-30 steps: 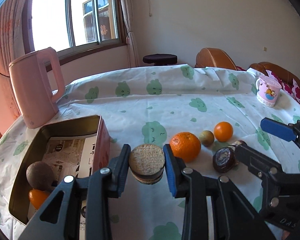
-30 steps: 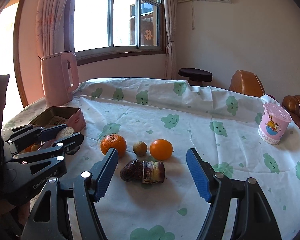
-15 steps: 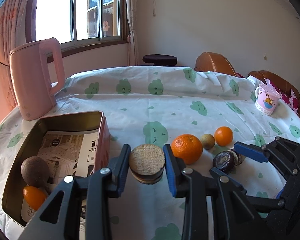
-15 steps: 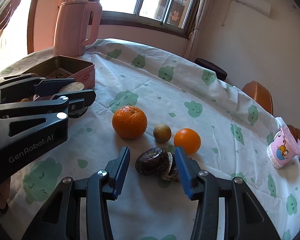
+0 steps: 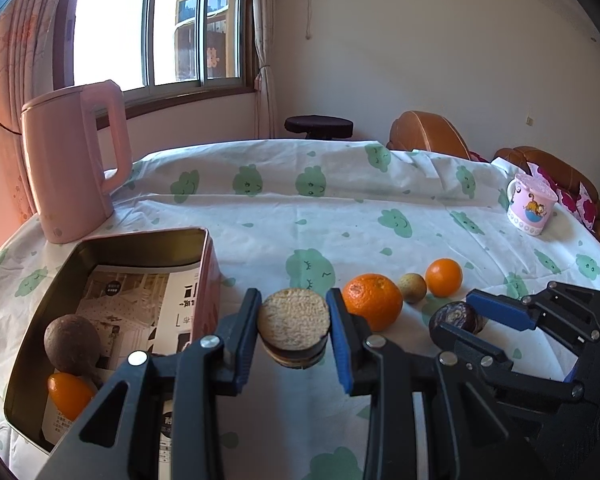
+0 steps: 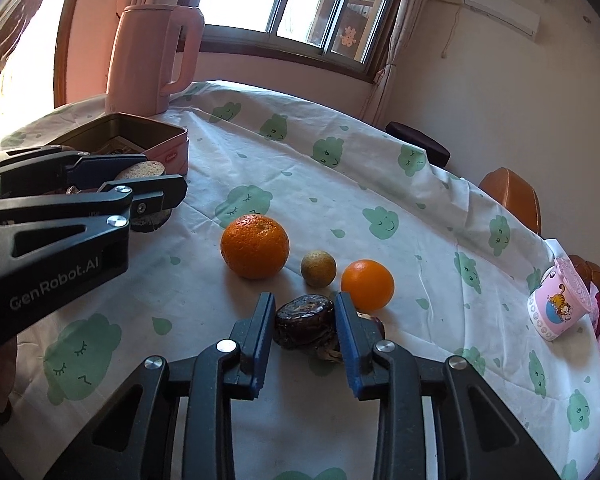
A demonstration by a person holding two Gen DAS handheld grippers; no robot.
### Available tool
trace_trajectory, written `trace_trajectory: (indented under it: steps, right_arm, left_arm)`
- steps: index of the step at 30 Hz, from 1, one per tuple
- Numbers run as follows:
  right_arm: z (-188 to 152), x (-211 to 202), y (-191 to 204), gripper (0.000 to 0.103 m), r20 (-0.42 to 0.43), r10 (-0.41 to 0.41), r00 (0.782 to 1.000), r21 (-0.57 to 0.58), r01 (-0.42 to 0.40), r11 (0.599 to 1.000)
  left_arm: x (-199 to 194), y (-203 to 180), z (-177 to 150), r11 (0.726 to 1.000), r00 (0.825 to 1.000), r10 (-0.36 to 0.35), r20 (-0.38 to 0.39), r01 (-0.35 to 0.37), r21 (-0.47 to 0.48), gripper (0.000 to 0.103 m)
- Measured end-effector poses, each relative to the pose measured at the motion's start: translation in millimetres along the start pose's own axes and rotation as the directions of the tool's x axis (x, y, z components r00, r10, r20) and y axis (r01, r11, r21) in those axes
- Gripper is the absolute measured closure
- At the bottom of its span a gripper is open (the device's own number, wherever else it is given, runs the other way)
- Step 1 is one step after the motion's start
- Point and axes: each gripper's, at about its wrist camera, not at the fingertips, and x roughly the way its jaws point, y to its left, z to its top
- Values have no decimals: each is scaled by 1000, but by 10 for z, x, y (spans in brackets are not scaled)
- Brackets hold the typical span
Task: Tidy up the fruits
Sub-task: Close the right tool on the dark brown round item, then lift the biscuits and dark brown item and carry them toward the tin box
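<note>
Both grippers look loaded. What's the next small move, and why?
Probably swing the left gripper left over the tin and drop its round slice: the slice is clamped just beside the tin's wall. The right gripper has closed on the dark fruit.

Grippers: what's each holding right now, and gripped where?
Left gripper: round cut fruit piece, clamped on opposite sides. Right gripper: dark wrinkled fruit, pads against its two sides, on the tablecloth.
</note>
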Motion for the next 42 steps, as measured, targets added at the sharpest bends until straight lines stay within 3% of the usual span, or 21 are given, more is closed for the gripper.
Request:
trace_trajectory:
  steps: [15,42]
  right_arm:
    - [-50,-323,-147,70,171,22,985,96,-39,995]
    - [-146,-571,-284,70,307,8,952,159,-59,986]
  left_arm:
    - [-103,-38,-8,999,998,-27,55,26,19,68]
    - [-246,-76,-31,999,991,-27,132,22,40,68]
